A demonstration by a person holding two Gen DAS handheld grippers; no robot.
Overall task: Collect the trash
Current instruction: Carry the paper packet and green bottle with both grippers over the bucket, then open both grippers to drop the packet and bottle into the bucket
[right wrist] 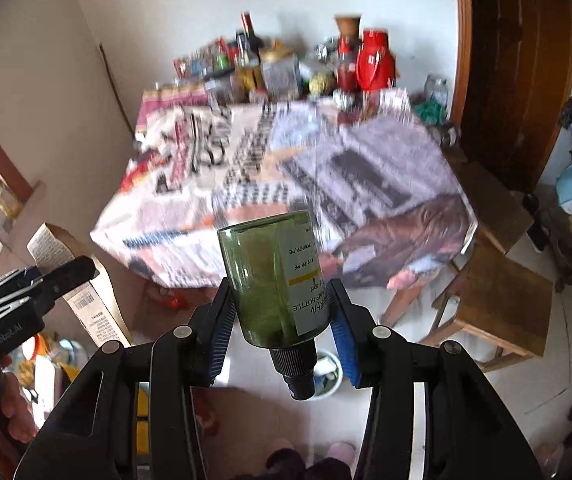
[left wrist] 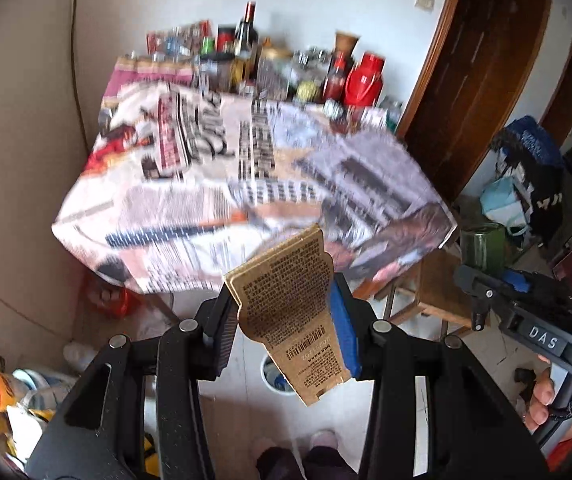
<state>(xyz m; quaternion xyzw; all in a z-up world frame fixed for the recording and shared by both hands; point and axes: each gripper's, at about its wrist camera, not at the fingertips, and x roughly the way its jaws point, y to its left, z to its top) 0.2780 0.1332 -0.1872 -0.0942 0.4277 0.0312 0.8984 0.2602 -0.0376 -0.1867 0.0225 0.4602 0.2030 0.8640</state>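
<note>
1. Left gripper [left wrist: 286, 312] clamps a brown card [left wrist: 291, 312] between its pads; the card stands on edge, printed face up.
2. Right gripper [right wrist: 282, 312] clamps a green bottle [right wrist: 274, 280] by its body, base pointing away, black neck toward the camera.
3. Both loads hang in front of the near edge of the table [left wrist: 214, 216], which carries a newsprint-pattern cloth.
4. Bin [right wrist: 327, 376], white and round, sits on the floor below that edge, directly under the bottle neck.
5. Jars and a red flask [left wrist: 363, 80] crowd the table's far edge.
</note>
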